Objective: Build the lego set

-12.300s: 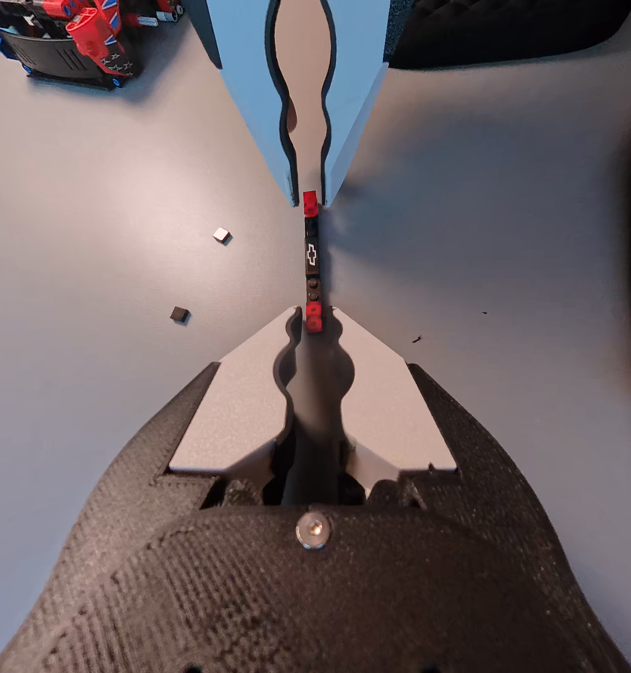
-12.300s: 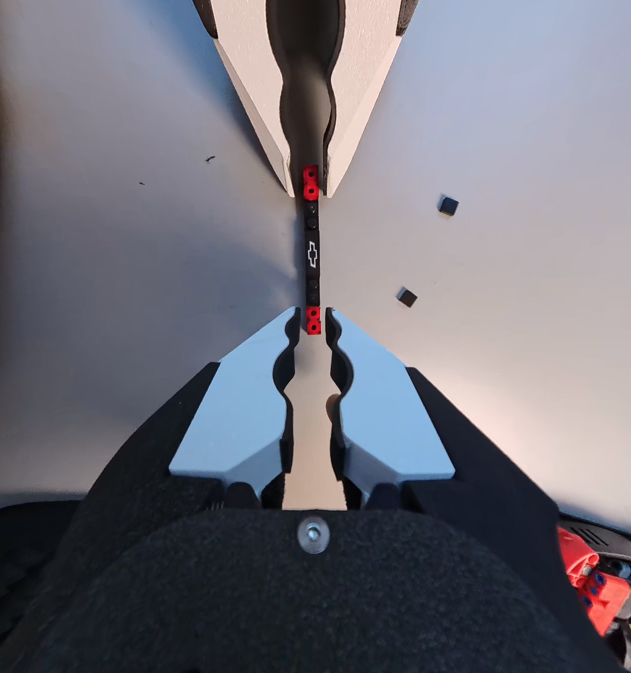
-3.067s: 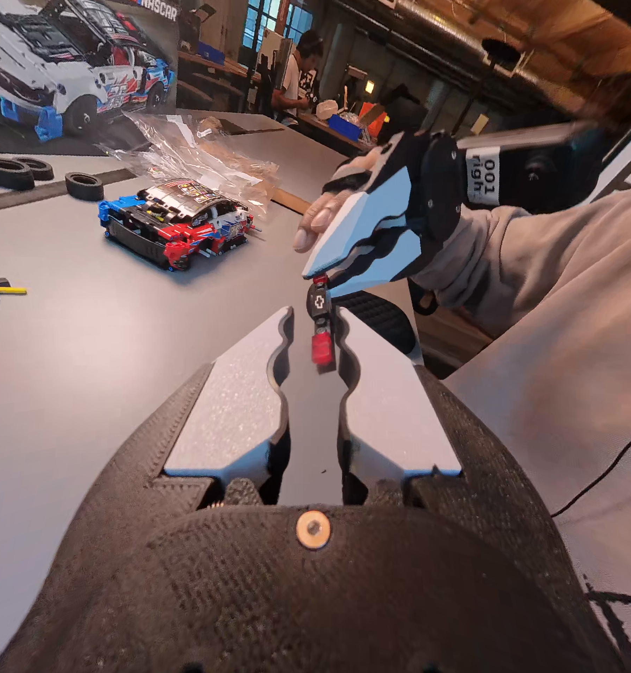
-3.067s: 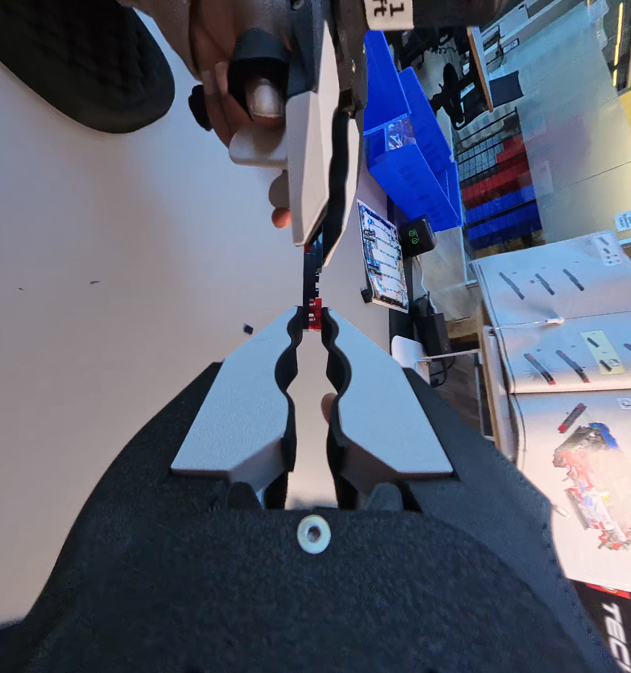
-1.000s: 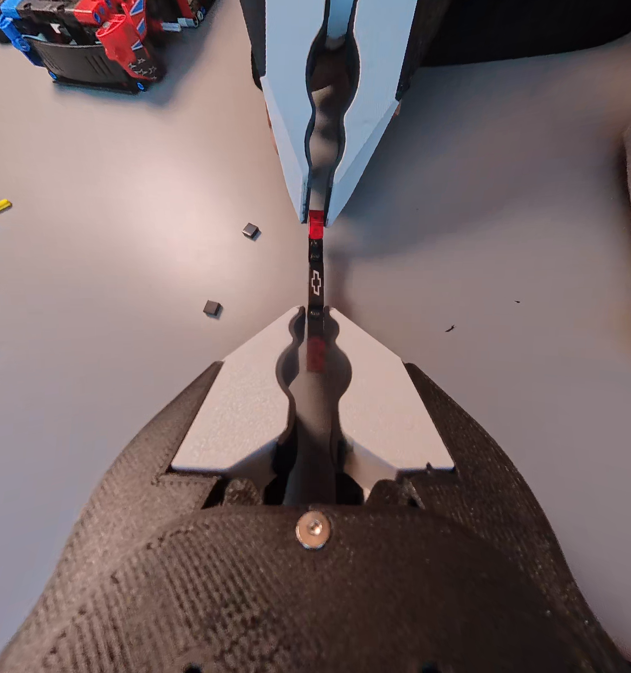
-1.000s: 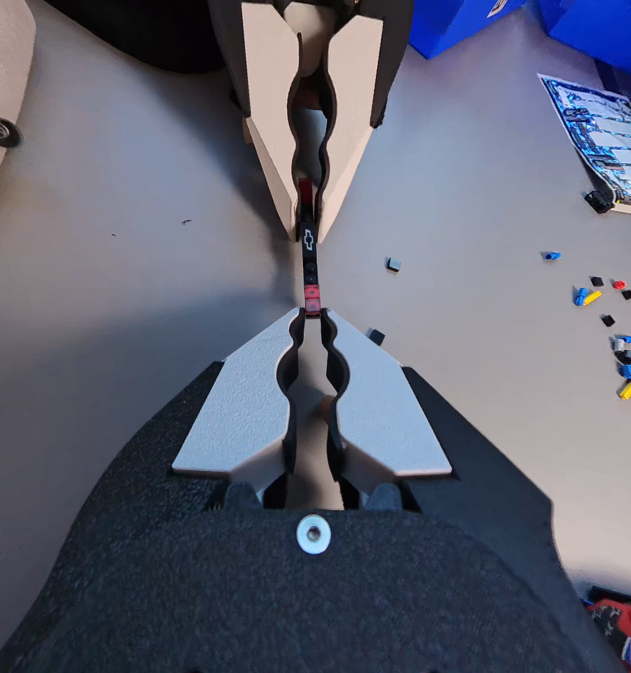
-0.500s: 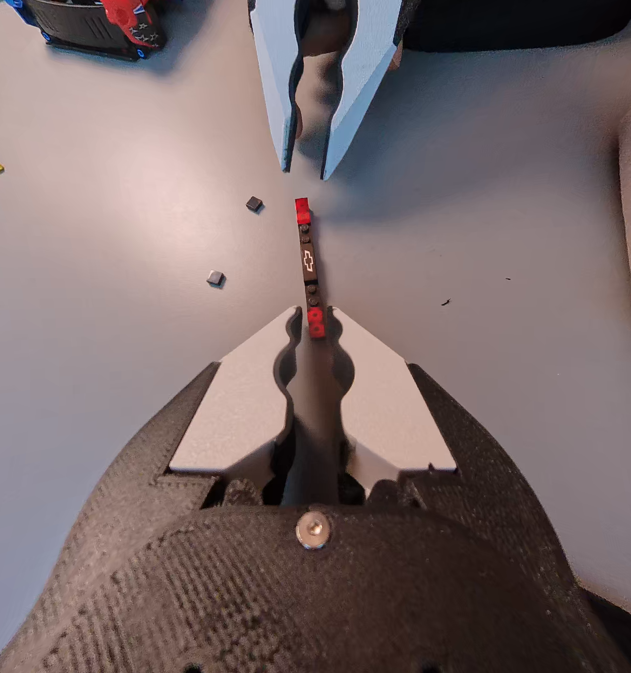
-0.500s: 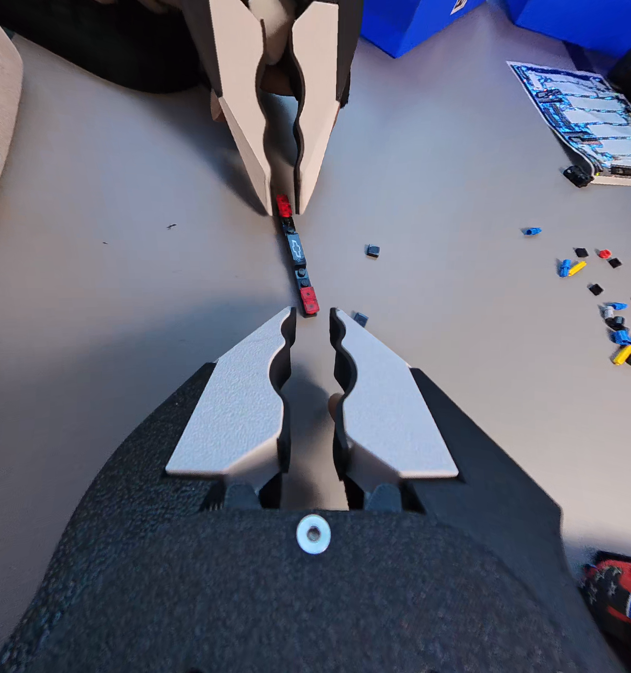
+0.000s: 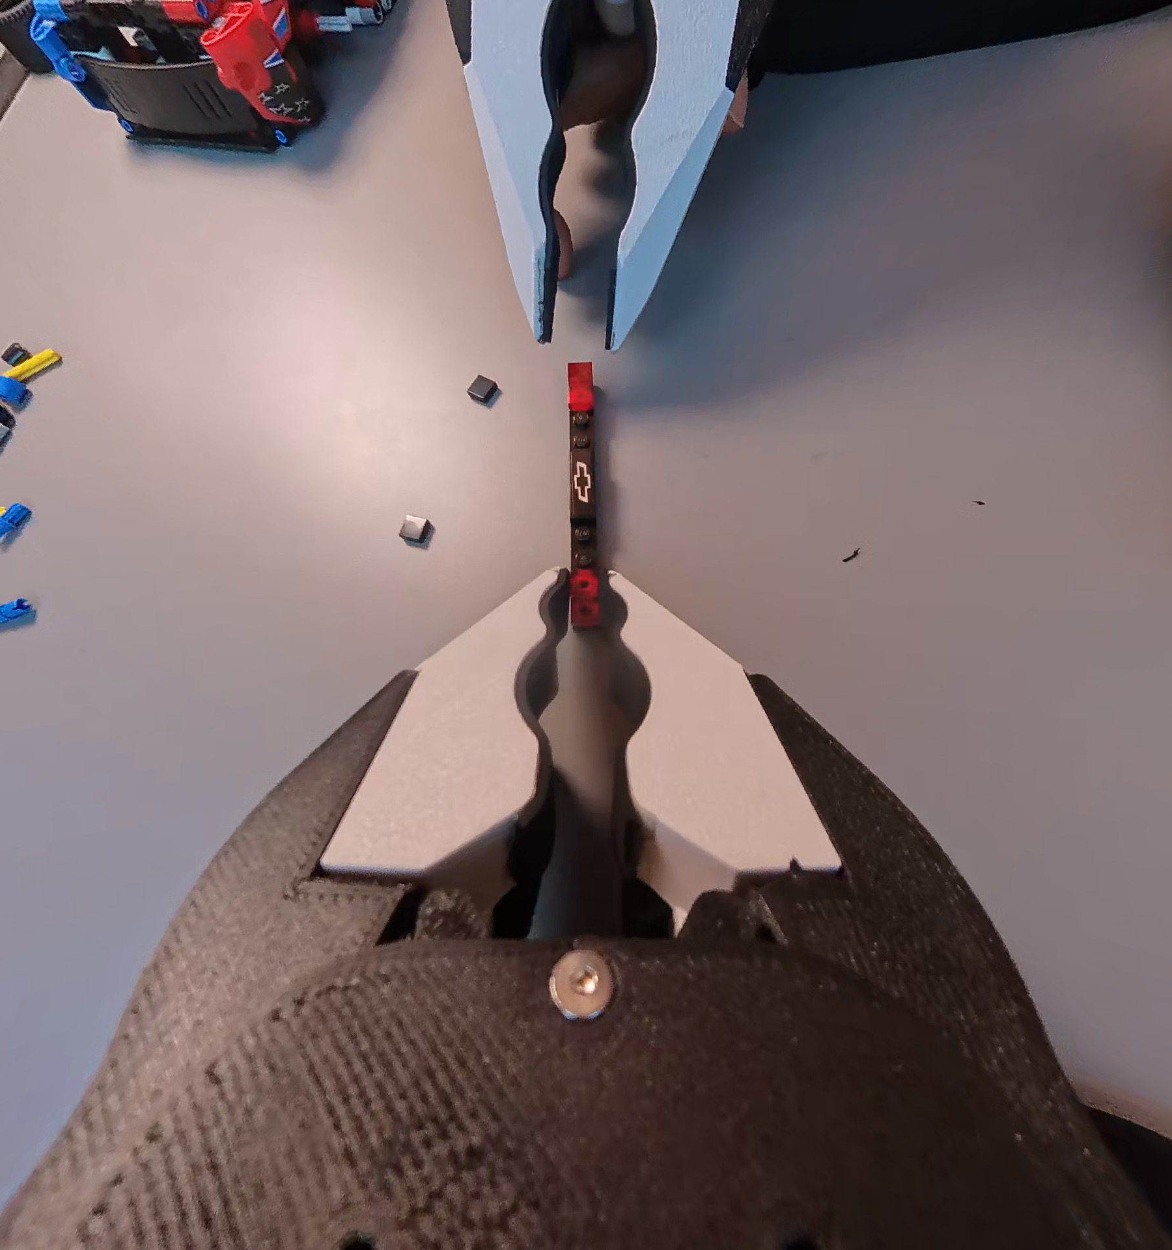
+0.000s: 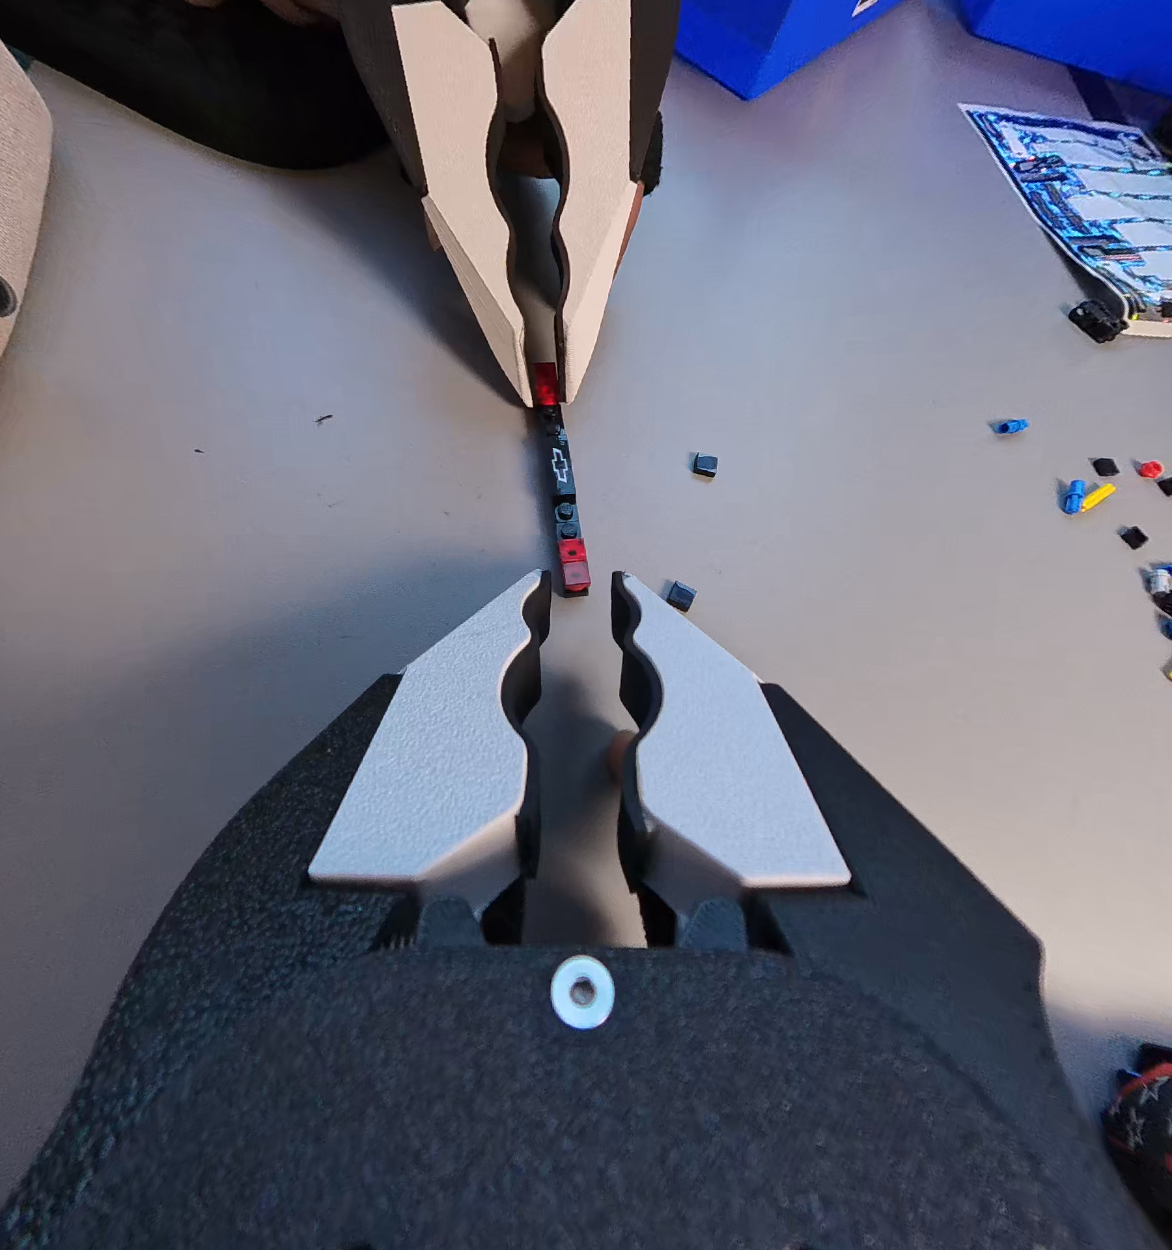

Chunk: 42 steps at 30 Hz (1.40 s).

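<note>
A thin black Lego strip (image 9: pixel 582 480) with a red block at each end and a white emblem in the middle lies along the grey table (image 9: pixel 908 406). It also shows in the right wrist view (image 10: pixel 560 467). My left gripper (image 9: pixel 584 575) is shut on its near red end; in the right wrist view this gripper (image 10: pixel 546 399) clasps the far red end. My right gripper (image 10: pixel 580 582) is open and empty, its tips just short of the other red end. In the left wrist view it (image 9: pixel 575 338) hangs open just beyond the strip.
Two small dark tiles (image 9: pixel 482 389) (image 9: pixel 414 529) lie left of the strip. Several loose blue, yellow and black pieces (image 10: pixel 1165 595) lie farther out. The partly built car (image 9: pixel 191 67) stands at the far left. A printed sheet (image 10: pixel 1111 203) and blue bins (image 10: pixel 773 40) lie beyond. Tip to tip, the grippers are about 7 cm apart.
One second ago both grippers held the strip. The right gripper has since opened, let go of its red end and backed off slightly. The left gripper still holds its end.
</note>
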Available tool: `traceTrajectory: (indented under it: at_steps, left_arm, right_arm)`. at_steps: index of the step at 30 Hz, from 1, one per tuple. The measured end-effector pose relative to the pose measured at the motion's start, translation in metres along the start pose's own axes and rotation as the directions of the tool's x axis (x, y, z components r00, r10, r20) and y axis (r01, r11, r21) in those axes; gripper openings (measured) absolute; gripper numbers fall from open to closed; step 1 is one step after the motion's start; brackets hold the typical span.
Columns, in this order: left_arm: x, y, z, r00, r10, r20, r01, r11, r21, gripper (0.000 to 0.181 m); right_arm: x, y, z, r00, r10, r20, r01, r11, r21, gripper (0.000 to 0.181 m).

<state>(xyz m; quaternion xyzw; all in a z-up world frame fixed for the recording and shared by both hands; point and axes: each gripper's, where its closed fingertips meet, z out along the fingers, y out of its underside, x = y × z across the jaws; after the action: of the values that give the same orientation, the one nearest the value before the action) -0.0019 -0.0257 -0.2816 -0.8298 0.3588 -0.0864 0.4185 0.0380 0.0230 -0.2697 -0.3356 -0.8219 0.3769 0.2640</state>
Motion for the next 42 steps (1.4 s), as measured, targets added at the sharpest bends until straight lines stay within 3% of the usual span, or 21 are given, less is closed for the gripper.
traceTrajectory:
  at_steps: [5,9,13,19,30,42]
  left_arm:
    - [-0.004,-0.001,-0.003,0.999,-0.034,0.0,0.034,0.999,0.02,0.01]
    - [-0.015,-0.011,-0.016,0.99,-0.139,-0.017,0.14,0.984,0.111,0.013]
    - [-0.039,-0.009,-0.022,0.977,-0.207,0.046,0.199,0.969,0.144,0.013]
    - [-0.055,-0.001,-0.007,0.977,-0.208,0.045,0.204,0.976,0.078,0.021]
    - [-0.053,-0.004,0.022,0.985,-0.142,-0.093,0.134,0.987,-0.087,0.024]
    - [-0.044,-0.004,0.022,0.983,-0.138,-0.121,0.127,0.987,-0.095,0.009]
  right_arm:
    - [0.011,0.002,-0.003,0.997,0.059,-0.041,-0.059,0.998,0.0,0.013]
    - [0.031,0.011,-0.006,0.981,0.151,-0.121,-0.156,0.987,-0.033,0.01]
    - [0.036,0.016,0.001,0.974,0.19,-0.124,-0.208,0.967,-0.15,0.012]
    - [0.034,0.018,0.012,0.973,0.202,-0.108,-0.225,0.931,-0.289,0.014]
    - [0.032,0.017,0.015,0.972,0.227,-0.063,-0.235,0.916,-0.325,0.008]
    - [0.034,0.016,0.017,0.974,0.221,-0.051,-0.226,0.923,-0.312,0.006]
